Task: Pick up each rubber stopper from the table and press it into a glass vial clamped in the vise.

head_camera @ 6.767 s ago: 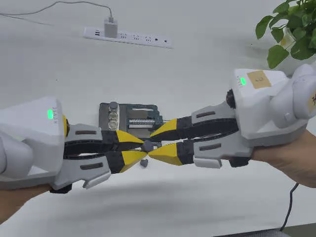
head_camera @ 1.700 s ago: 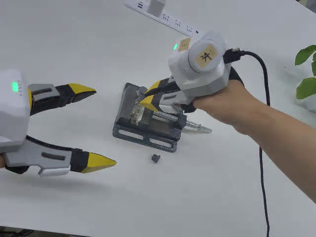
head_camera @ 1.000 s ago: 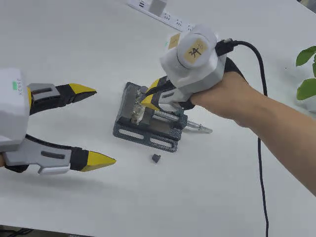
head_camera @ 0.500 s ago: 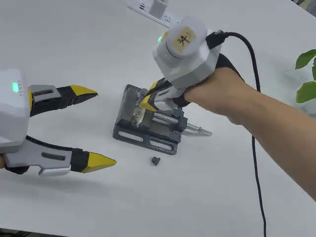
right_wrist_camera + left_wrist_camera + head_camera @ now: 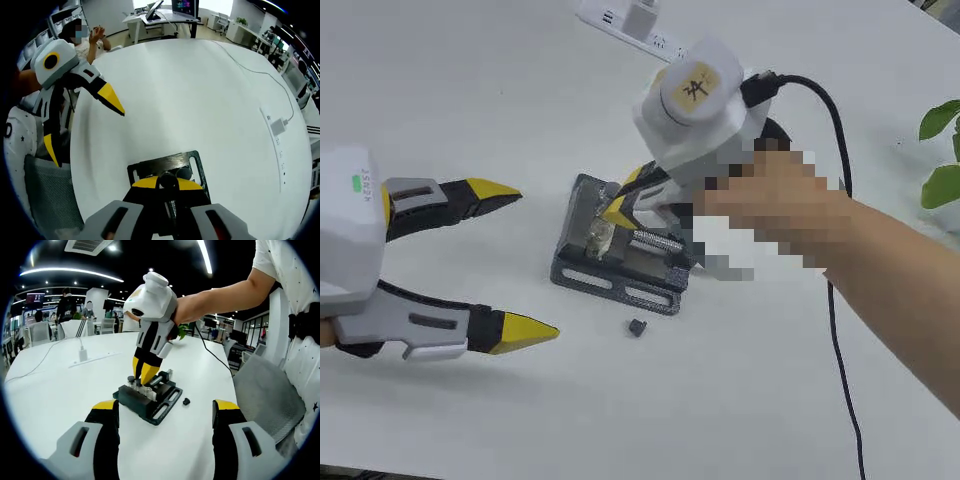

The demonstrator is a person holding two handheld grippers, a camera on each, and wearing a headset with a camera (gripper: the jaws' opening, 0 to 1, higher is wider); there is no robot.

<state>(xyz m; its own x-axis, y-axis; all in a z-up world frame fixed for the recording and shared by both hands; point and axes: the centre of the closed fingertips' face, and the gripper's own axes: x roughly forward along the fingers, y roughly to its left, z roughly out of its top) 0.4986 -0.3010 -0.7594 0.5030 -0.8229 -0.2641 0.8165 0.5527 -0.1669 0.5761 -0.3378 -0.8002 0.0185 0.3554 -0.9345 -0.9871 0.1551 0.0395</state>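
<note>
The vise (image 5: 620,285) sits on the white bench (image 5: 470,90), and everything here is placed from it. The right hand-held gripper (image 5: 615,205) points steeply down onto the vise's far end, with its yellow tips right above the clamped glass vials (image 5: 598,238). In the right gripper view its jaws (image 5: 168,186) are drawn narrow and pinch a dark rubber stopper (image 5: 168,177) between the tips, directly over the vise (image 5: 150,167). Whether the stopper touches a vial mouth cannot be told.

The left gripper view shows the same pose from the side: the right hand-held gripper (image 5: 141,374) stands nearly upright on the vise (image 5: 155,402), with its tips at the vial row.

A second stopper (image 5: 637,327) lies loose on the bench just in front of the vise's near edge, apart from it. In the left gripper view it (image 5: 186,401) lies just to the right of the vise.

The left hand-held gripper (image 5: 520,260) hovers well to the left of the vise with its jaws spread wide, holding nothing, and its tips point toward the vise.

A power strip (image 5: 630,20) lies well beyond the vise. A black cable (image 5: 835,300) trails from the right hand-held gripper, to the right of the vise. Plant leaves (image 5: 942,150) show farther to the right.
</note>
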